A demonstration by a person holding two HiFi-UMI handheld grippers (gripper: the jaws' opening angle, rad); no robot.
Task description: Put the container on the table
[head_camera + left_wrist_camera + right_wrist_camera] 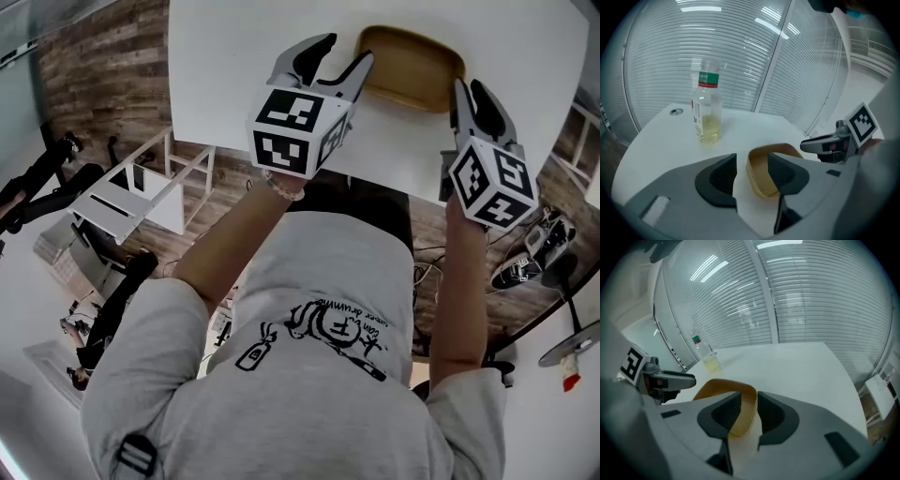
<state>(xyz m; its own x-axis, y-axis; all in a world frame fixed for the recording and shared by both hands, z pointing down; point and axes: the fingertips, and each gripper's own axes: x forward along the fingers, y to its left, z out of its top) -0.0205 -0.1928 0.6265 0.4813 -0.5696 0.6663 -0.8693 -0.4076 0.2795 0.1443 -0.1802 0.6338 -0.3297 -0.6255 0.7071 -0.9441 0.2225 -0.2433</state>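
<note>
Container (412, 66), tan and shallow, rests on the white counter (234, 56). At its left rim the left hand-held gripper (347, 49) has its jaws spread, gripping nothing. The right hand-held gripper (469, 89) pinches the right wall. A clear bottle (707, 112) stands well apart.

Office or lab room, white table (234, 56), slatted window blinds (811, 301), wood-plank floor (103, 80), loose cables (427, 272), white shelf unit (131, 197)

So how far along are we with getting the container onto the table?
Done: the container looks set down on the table, and the left gripper is open, pads not touching it. In hand: the right gripper looks closed on the container's rim. Left: open it and pull both back.
</note>
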